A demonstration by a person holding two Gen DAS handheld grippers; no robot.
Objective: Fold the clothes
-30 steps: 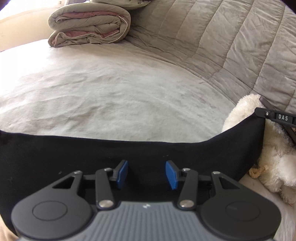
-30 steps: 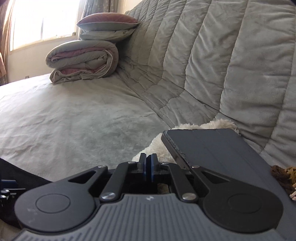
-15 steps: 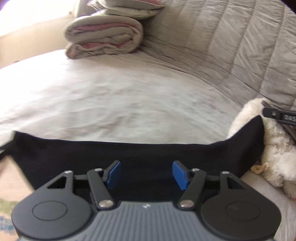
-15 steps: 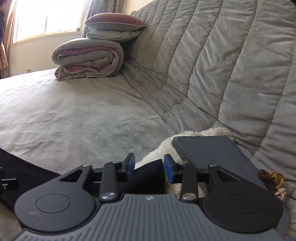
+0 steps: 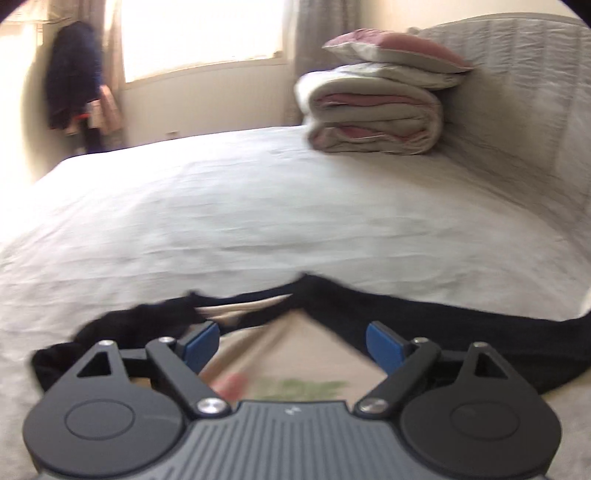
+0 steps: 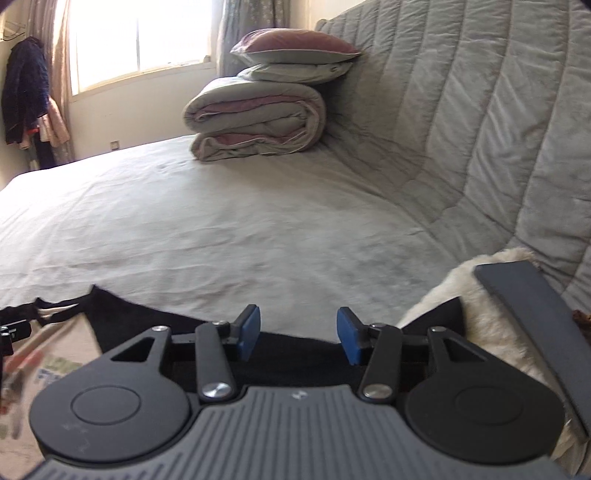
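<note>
Along the near edge of the bed (image 5: 258, 206), the black garment (image 5: 461, 325) lies released; the left tool (image 5: 291, 345), just opening, stands wide and empty. In the right view, the right tool (image 6: 297, 334) has just been parting, half-open above that cloth, pads clear.

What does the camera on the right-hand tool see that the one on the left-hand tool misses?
Only the right wrist view shows the fluffy white plush toy and the dark flat slab lying on it. Only the left wrist view shows the garment's far, crumpled end. Both share the black garment at the grey bed's near edge, the rolled grey-and-pink duvet, pillows and window. Both grippers, right and left, have just been opening, pads clear.
</note>
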